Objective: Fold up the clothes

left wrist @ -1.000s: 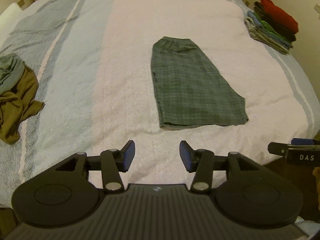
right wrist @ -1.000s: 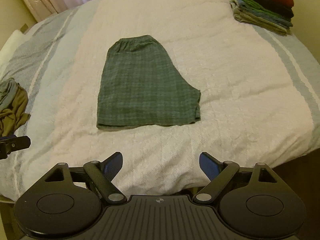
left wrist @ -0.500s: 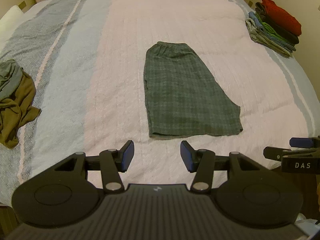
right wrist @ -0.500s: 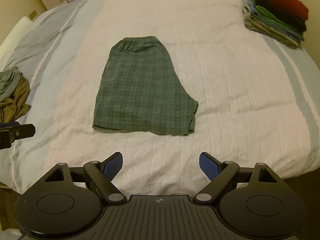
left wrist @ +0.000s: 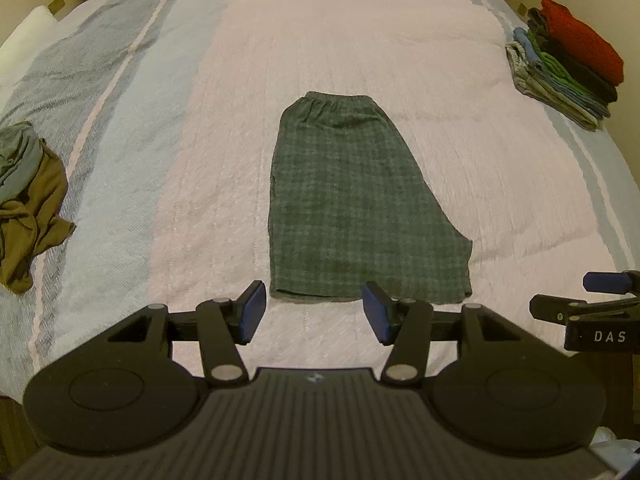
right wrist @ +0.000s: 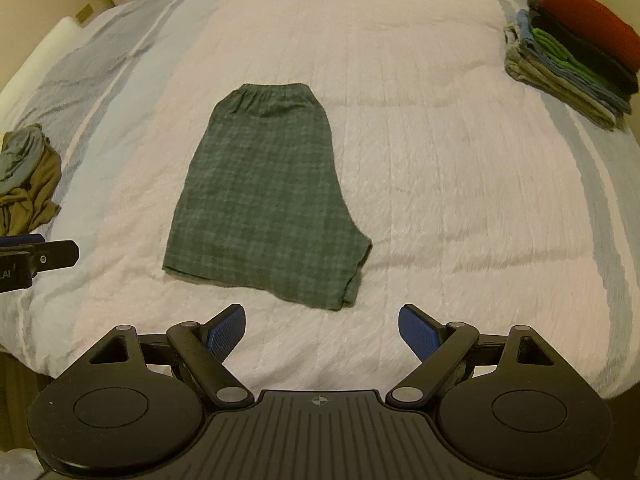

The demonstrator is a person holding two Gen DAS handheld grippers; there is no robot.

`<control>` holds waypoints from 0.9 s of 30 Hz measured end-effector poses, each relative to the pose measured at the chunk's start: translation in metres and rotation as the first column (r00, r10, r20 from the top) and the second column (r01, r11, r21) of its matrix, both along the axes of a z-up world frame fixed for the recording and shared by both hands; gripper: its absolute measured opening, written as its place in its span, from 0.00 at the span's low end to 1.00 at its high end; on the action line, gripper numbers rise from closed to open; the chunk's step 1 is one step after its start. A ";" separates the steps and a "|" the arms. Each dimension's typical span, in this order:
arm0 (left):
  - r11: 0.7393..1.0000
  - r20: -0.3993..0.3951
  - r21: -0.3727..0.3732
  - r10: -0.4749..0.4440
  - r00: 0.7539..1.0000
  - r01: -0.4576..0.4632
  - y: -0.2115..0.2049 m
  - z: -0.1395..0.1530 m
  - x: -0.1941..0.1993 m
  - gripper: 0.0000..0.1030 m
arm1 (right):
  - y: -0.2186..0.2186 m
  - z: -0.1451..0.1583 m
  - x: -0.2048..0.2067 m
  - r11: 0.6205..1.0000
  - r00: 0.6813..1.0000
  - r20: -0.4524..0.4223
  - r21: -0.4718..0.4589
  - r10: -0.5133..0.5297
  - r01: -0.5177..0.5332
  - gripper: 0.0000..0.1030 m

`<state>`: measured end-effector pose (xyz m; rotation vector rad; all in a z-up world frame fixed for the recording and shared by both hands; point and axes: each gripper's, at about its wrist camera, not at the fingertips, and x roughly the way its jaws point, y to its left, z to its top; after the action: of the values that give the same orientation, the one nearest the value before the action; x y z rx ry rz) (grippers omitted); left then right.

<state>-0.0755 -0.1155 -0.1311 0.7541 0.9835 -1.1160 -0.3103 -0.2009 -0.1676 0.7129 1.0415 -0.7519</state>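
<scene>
Green plaid shorts (left wrist: pixel 356 204) (right wrist: pixel 268 196) lie flat on the bed, folded in half lengthwise, waistband at the far end. My left gripper (left wrist: pixel 314 312) hovers just short of the near hem; its jaws are opening and nothing is between them. My right gripper (right wrist: pixel 322 330) stands open and empty near the hem's right corner. Each gripper's tip shows at the edge of the other's view.
A stack of folded clothes (left wrist: pixel 568 64) (right wrist: pixel 576 44), red on top, sits at the bed's far right. A crumpled heap of olive and blue-grey garments (left wrist: pixel 28 200) (right wrist: pixel 24 176) lies at the left edge. The pink and blue striped bedspread (left wrist: pixel 360 32) covers the bed.
Both grippers have moved forward over the bed toward the shorts' near hem. The right gripper has rolled slightly. The shorts have not moved.
</scene>
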 end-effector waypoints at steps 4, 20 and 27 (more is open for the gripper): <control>0.999 0.003 0.019 0.032 0.999 -0.032 -0.011 -0.005 -0.010 0.48 | -0.013 -0.006 -0.004 0.999 0.999 -0.002 0.013 0.038 -0.038 0.84; 0.990 0.013 0.088 0.112 0.994 -0.113 -0.033 -0.027 -0.035 0.48 | -0.049 -0.028 -0.020 0.989 0.991 -0.025 0.067 0.131 -0.129 0.84; 0.985 0.019 0.118 0.123 0.992 -0.125 -0.034 -0.034 -0.026 0.48 | -0.051 -0.039 -0.007 0.984 0.988 -0.031 0.100 0.150 -0.146 0.84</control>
<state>-0.1014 -0.1498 -0.1652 0.7833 1.0793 -0.9503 -0.3172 -0.2523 -0.2071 0.6986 1.1592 -0.5915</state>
